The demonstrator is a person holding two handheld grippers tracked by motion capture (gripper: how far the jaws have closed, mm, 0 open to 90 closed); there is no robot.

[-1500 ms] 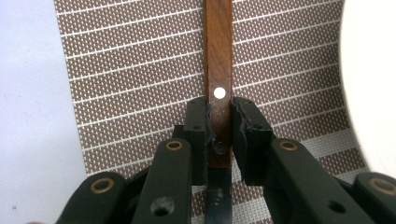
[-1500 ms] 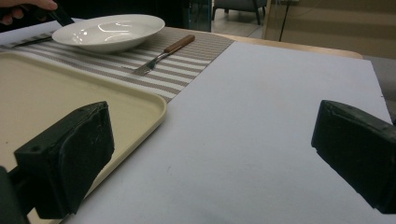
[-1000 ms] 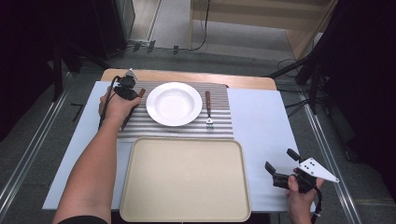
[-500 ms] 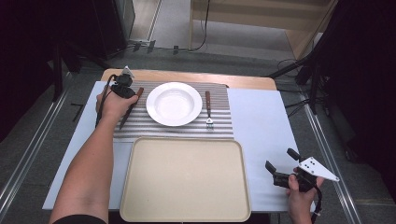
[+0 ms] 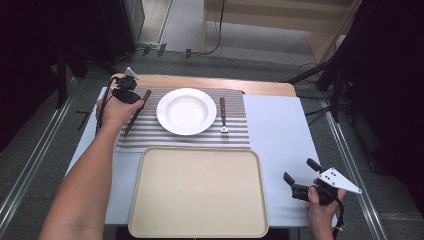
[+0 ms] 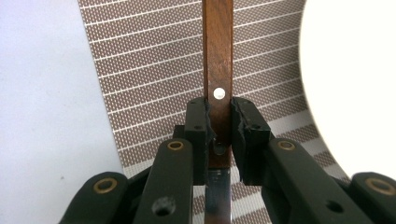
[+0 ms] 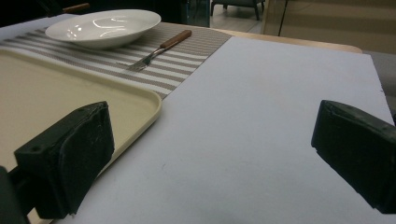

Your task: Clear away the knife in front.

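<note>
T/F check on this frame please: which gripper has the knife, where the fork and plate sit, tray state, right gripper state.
1. The left gripper is shut on the knife at its wooden handle. True.
2. The fork lies in the tray. False: it lies on the striped placemat, on the side of the plate away from the knife.
3. The right gripper is open and holds nothing. True.
4. The plate sits on the tray. False: it sits on the placemat, beyond the tray.
5. The right gripper hovers over the plate. False: it is at the table's near right corner, beside the tray.
</note>
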